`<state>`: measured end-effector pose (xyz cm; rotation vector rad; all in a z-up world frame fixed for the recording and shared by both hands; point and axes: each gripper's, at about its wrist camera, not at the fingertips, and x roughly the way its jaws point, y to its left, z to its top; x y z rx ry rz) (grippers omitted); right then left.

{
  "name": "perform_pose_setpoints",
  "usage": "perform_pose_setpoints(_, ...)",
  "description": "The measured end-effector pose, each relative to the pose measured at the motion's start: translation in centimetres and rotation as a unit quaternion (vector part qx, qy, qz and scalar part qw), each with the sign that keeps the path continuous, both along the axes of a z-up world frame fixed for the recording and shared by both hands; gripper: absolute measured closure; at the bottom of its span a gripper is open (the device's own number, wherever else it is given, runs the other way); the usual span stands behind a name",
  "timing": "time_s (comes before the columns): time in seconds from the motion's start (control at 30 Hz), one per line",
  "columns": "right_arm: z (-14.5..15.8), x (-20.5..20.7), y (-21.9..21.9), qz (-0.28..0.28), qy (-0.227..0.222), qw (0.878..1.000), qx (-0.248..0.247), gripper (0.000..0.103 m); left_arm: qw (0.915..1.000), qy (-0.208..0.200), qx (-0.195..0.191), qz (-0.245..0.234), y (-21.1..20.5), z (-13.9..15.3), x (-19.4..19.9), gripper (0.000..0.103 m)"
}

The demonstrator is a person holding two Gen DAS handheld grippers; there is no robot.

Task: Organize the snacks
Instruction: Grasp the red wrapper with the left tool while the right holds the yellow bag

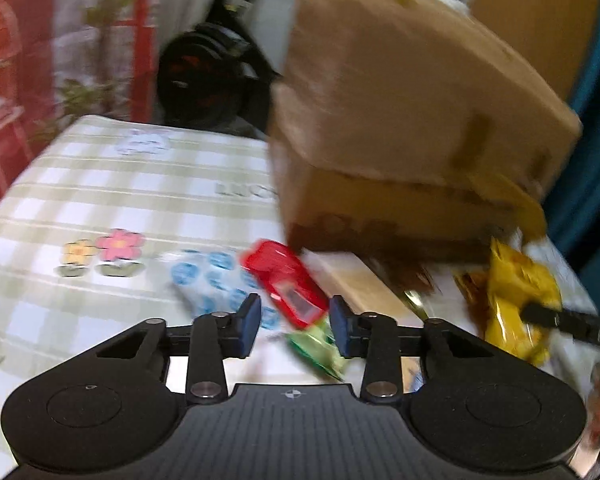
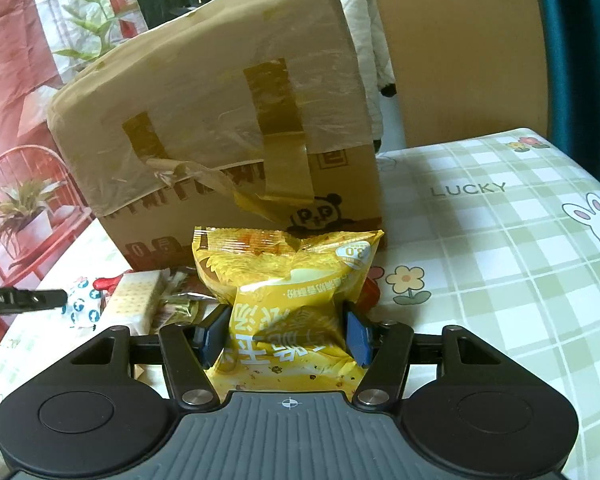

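My right gripper (image 2: pixel 284 336) is shut on a yellow snack packet (image 2: pixel 288 292), held upright in front of the cardboard box (image 2: pixel 220 128). The same packet (image 1: pixel 516 304) shows at the right of the blurred left wrist view. My left gripper (image 1: pixel 294 324) is open above a red packet (image 1: pixel 288 284), with a green packet (image 1: pixel 320 348) and a blue-dotted white packet (image 1: pixel 216 280) beside it. The red packet lies between the fingers, not gripped. In the right wrist view a cracker packet (image 2: pixel 136 300) and small wrapped sweets (image 2: pixel 176 304) lie left of my gripper.
The taped cardboard box (image 1: pixel 400 120) stands on the green checked tablecloth (image 1: pixel 120 192), its top tilted. A flat beige cracker packet (image 1: pixel 360 284) lies in front of it. A wooden chair back (image 2: pixel 460 48) stands behind the table. The cloth (image 2: pixel 500 260) stretches to the right.
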<state>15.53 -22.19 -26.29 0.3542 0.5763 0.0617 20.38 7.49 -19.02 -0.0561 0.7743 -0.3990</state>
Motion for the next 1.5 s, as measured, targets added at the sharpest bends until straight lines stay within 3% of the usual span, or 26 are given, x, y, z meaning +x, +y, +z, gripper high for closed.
perform_pose_setpoints(0.17, -0.2, -0.3, 0.0, 0.005, 0.000, 1.000, 0.001, 0.047, 0.9980, -0.004, 0.048, -0.041, -2.9, -1.5, 0.0, 0.067)
perform_pose_setpoints(0.43, -0.5, -0.3, 0.0, 0.007, -0.002, 1.000, 0.006, 0.047, 0.9982, 0.008, 0.039, -0.045, -3.8, -2.3, 1.3, 0.067)
perform_pose_setpoints(0.63, -0.5, -0.4, 0.0, 0.008, -0.004, 1.000, 0.009, 0.047, 0.9990, 0.024, 0.014, 0.033, -2.2, -2.5, 3.4, 0.067)
perform_pose_setpoints(0.87, -0.6, -0.5, -0.1, 0.009, -0.006, 1.000, 0.014, 0.047, 0.9966, 0.035, 0.009, 0.074, -1.7, -3.2, 5.2, 0.067)
perform_pose_setpoints(1.13, -0.6, -0.6, -0.1, 0.011, -0.007, 1.000, 0.016, 0.047, 0.9943, 0.007, 0.056, 0.091, -3.1, -3.4, 6.4, 0.059)
perform_pose_setpoints(1.3, -0.7, -0.7, -0.1, 0.012, -0.007, 1.000, 0.020, 0.047, 0.9932, -0.003, 0.066, 0.096, -3.2, -3.4, 6.8, 0.054)
perform_pose_setpoints(1.37, -0.7, -0.7, -0.1, 0.012, -0.008, 1.000, 0.022, 0.047, 0.9932, -0.006, 0.071, 0.093, -3.4, -3.4, 6.8, 0.055)
perform_pose_setpoints(1.4, -0.7, -0.7, -0.1, 0.012, -0.009, 1.000, 0.021, 0.047, 0.9932, -0.008, 0.073, 0.091, -3.4, -3.4, 6.8, 0.058)
perform_pose_setpoints(1.43, -0.8, -0.7, -0.1, 0.012, -0.009, 1.000, 0.021, 0.047, 0.9928, -0.011, 0.075, 0.092, -3.3, -3.3, 6.7, 0.068)
perform_pose_setpoints(1.5, -0.7, -0.6, -0.1, 0.012, -0.009, 1.000, 0.022, 0.047, 0.9934, -0.013, 0.063, 0.095, -2.9, -3.2, 6.5, 0.072)
